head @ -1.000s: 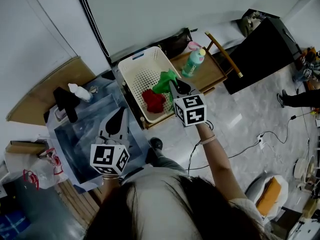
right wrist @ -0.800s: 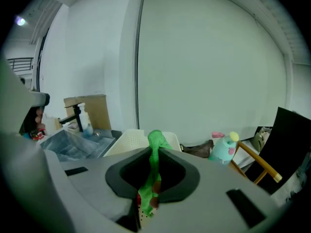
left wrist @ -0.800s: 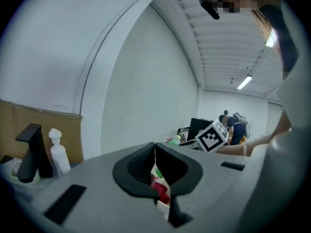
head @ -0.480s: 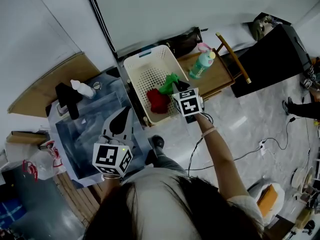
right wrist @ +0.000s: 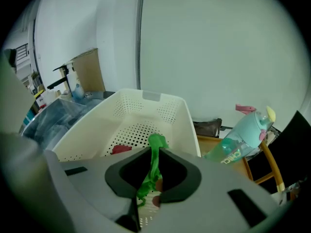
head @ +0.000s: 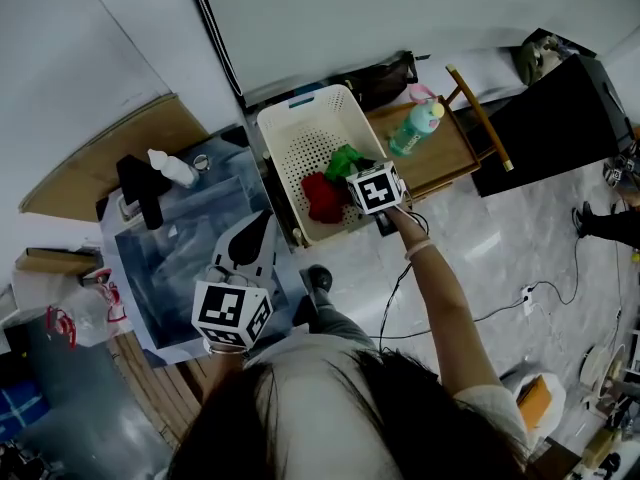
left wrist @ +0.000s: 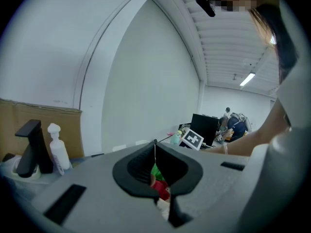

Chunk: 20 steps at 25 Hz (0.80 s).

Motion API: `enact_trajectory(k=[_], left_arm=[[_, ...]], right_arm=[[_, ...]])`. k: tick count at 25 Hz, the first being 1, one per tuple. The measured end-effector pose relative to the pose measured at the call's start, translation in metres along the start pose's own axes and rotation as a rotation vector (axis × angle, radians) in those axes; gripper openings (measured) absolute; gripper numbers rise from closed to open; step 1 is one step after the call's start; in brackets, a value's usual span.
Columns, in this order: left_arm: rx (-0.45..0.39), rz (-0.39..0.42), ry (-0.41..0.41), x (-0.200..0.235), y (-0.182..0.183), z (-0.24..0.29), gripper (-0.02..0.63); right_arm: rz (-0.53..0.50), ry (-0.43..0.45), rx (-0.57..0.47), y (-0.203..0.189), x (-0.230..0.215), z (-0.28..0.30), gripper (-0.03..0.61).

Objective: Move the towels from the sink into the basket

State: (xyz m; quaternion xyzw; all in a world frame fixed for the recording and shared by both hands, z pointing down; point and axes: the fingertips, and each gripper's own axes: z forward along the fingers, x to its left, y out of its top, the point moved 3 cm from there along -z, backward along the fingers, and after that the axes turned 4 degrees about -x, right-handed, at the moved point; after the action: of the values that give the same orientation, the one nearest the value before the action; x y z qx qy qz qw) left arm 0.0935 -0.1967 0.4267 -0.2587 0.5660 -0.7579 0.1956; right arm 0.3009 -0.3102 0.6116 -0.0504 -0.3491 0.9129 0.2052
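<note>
The right gripper (right wrist: 155,152) is reaching down into the white basket (head: 300,103) at a steep slant, and it is pinching a green towel (head: 345,158) between its pads. Its jaws have just been easing a little apart, yet the cloth is hanging caught between them, one end bunching above the tips and the rest trailing below over the basket's perforated floor. A red towel (head: 322,196) is lying crumpled on that floor, just beside the green one, toward the basket's near wall. The left gripper (left wrist: 155,143) is hovering outside the basket, over the blue sink (head: 170,258) that is standing against the basket's left side. Its jaws are pressed together with nothing held between them, and it is pointing roughly toward the basket. On the far side of the sink from the basket, a black tap (head: 140,193) and a white pump bottle (head: 172,168) are standing close together. To the basket's right a mint-green drink bottle (head: 415,128) is standing upright on a low wooden table (head: 450,163)
</note>
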Motion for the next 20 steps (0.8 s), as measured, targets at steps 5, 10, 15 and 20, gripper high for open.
enact_trajectory(k=[5,10,15,20], left_arm=[[0.004,0.001,-0.003,0.0,-0.001,-0.004,0.011],[0.004,0.007,-0.001,0.005,-0.001,-0.012,0.011],[-0.005,0.014,-0.006,0.009,0.002,-0.022,0.011],[-0.019,0.024,-0.016,0.011,0.004,-0.036,0.011]], right_arm=[[0.023,-0.007,-0.002,0.004,-0.004,0.001,0.066],[0.075,-0.018,-0.046,0.013,-0.003,-0.008,0.071],[0.097,-0.051,-0.089,0.016,0.006,-0.022,0.071],[0.137,-0.054,-0.14,0.019,0.025,-0.04,0.071]])
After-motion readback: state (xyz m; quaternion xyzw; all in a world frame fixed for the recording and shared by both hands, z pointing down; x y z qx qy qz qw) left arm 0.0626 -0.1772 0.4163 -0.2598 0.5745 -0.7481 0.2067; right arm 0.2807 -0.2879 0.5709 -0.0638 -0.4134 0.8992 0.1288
